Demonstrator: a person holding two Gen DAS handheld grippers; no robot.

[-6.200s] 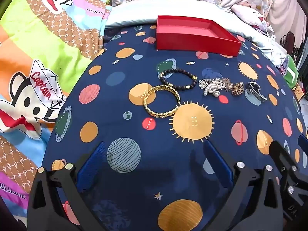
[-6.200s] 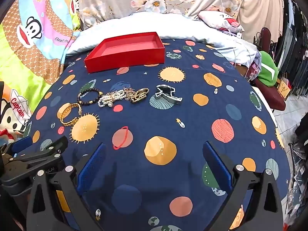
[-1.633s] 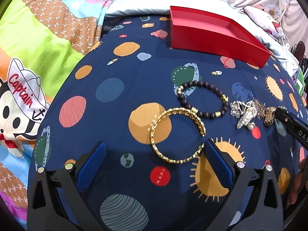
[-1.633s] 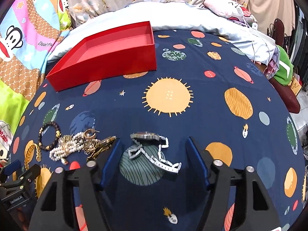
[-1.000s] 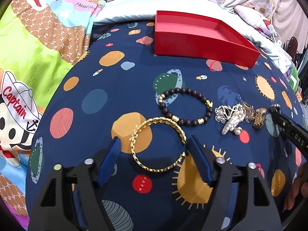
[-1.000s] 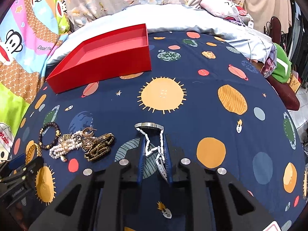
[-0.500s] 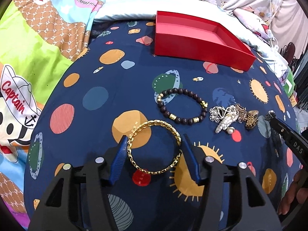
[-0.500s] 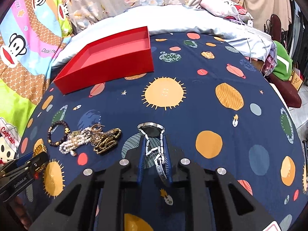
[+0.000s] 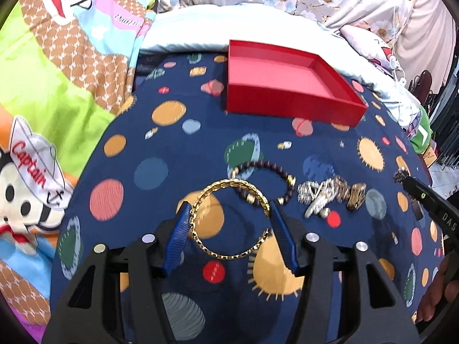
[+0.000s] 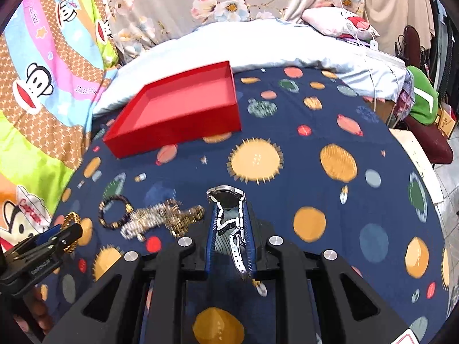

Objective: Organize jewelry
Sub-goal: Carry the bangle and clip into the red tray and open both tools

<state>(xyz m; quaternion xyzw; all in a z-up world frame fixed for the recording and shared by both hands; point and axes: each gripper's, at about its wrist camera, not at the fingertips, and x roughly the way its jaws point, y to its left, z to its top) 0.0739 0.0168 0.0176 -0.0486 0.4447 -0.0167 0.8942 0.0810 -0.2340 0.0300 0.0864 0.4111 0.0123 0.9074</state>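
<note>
Jaws of the left gripper (image 9: 229,215) pinched the gold chain-link bangle (image 9: 231,219) across its width; lift level. Right gripper (image 10: 231,226) clamped the silver metal-link watch (image 10: 229,215), whose strap dangled; carry both ahead to the red cardboard tray (image 10: 183,106).

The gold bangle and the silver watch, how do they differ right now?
The gold bangle is a wide open ring of yellow chain links, while the silver watch has a dark round face and a narrow strap, squeezed flat. The left claw grips the bangle across its outer rim with its fingers wide apart; the right claw is nearly closed on the watch strap. Both are held, and neither is in the red tray yet.
</note>
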